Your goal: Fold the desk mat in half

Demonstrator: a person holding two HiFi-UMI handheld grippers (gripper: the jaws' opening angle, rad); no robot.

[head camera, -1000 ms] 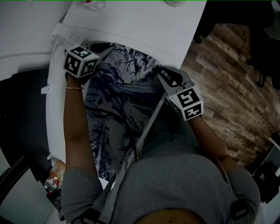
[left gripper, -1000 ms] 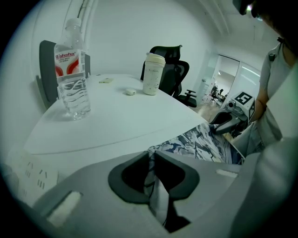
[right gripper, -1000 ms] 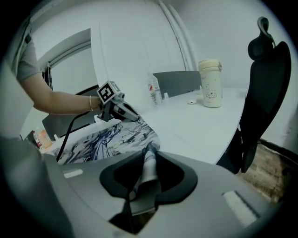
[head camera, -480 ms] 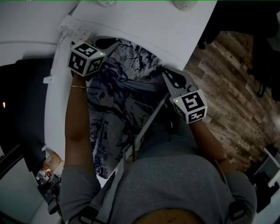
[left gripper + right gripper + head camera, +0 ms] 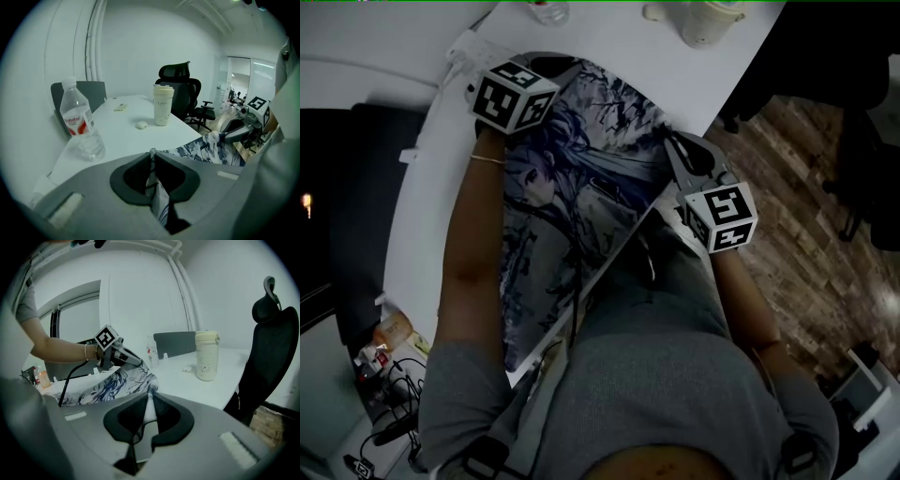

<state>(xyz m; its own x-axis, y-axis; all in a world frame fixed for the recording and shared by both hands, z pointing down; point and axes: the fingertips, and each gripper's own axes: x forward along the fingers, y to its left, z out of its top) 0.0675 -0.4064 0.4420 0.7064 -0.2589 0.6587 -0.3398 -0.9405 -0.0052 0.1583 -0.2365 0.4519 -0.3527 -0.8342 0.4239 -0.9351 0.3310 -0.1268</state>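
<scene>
White table (image 5: 609, 37), wood-plank floor (image 5: 806, 216)

We log the mat (image 5: 581, 187) as a long rectangular sheet with an anime-style figure printed in blue, grey and white, print side up. Its near part lies flat on the table (image 5: 675, 66) and runs toward the person's body. Its far end is held up off the table. The far-left corner is pinched in the left gripper (image 5: 551, 64) and the far-right corner in the right gripper (image 5: 672, 142). In both gripper views we see a thin mat edge clamped between the closed jaws, with the far edge spanning from one gripper to the other. It is not yet folded over.
</scene>
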